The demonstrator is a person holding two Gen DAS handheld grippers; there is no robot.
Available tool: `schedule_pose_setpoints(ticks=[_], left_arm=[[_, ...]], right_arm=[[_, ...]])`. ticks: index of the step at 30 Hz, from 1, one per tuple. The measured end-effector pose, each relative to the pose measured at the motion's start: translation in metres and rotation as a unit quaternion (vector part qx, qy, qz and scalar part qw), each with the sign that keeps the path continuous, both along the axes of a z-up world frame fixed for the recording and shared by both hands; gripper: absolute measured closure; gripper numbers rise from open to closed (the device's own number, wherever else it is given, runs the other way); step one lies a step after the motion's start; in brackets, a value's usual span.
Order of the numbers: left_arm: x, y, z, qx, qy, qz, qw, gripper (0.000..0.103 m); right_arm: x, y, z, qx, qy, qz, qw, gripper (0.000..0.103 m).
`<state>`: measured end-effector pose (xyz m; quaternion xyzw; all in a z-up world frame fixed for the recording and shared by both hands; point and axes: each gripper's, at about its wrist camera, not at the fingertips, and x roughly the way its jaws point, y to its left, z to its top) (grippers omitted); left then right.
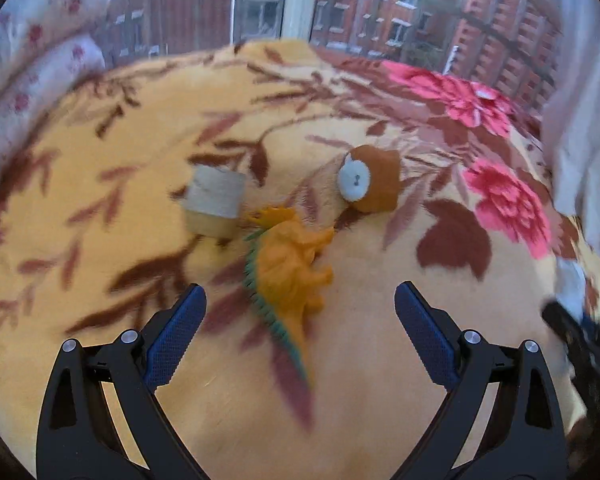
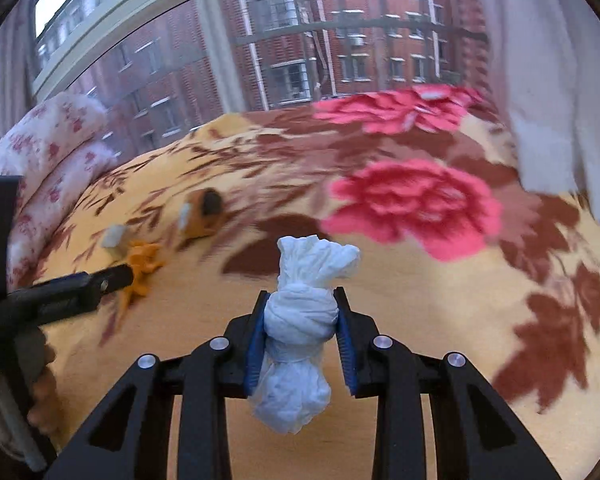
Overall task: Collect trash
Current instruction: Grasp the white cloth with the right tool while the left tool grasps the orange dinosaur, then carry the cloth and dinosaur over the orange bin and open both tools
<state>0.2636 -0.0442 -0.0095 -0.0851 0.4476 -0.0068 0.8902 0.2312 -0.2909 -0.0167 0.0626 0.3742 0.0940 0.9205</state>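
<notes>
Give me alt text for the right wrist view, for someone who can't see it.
The right tongs are shut on a knotted white tissue wad above a yellow floral blanket. To the left lie an orange toy dinosaur and a brown plush toy, with the left tongs reaching in; a window behind shows brick buildings.

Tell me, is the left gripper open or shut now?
Open. The left gripper has its two blue pads far apart, with nothing between them; the orange toy dinosaur lies on the blanket ahead.
</notes>
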Motion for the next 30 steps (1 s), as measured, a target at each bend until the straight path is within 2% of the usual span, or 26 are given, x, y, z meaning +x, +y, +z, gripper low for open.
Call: schedule_pose_setpoints(ticks=[3,4,5,6,7,14,21,24,30], left_arm=[[0.021,0.001,-0.017,-0.002,0.013,0.022,0.9997,0.011],[0.027,0.001,-0.022,0.0,0.018,0.023,0.9996,0.027],[0.034,0.001,-0.032,0.008,0.039,0.022,0.999,0.038],[0.036,0.0,-0.035,0.018,0.044,0.028,0.9985,0.041],[0.033,-0.002,-0.032,0.027,0.031,0.031,0.9987,0.054],[0.021,-0.007,-0.025,0.044,-0.001,0.036,0.9984,0.054],[0.001,-0.018,-0.007,0.059,-0.057,0.017,0.9965,0.054],[-0.015,-0.022,0.002,0.055,-0.079,0.009,0.9953,0.054],[-0.056,-0.029,0.013,0.055,-0.096,-0.008,0.9938,0.054]], right_arm=[[0.003,-0.017,-0.009,0.031,0.002,-0.007,0.999,0.072],[0.003,-0.019,-0.011,0.039,0.002,-0.007,0.999,0.072],[0.004,-0.019,-0.014,0.043,0.003,-0.007,0.999,0.072],[0.005,-0.019,-0.017,0.044,0.002,-0.003,0.999,0.072],[0.006,-0.016,-0.018,0.043,0.001,-0.001,0.999,0.072],[0.007,-0.019,-0.026,0.062,0.003,-0.003,0.998,0.072],[0.009,-0.022,-0.03,0.071,0.011,-0.008,0.997,0.072],[0.01,-0.024,-0.032,0.078,0.016,-0.007,0.997,0.071],[0.009,-0.026,-0.033,0.085,0.019,-0.011,0.996,0.071]])
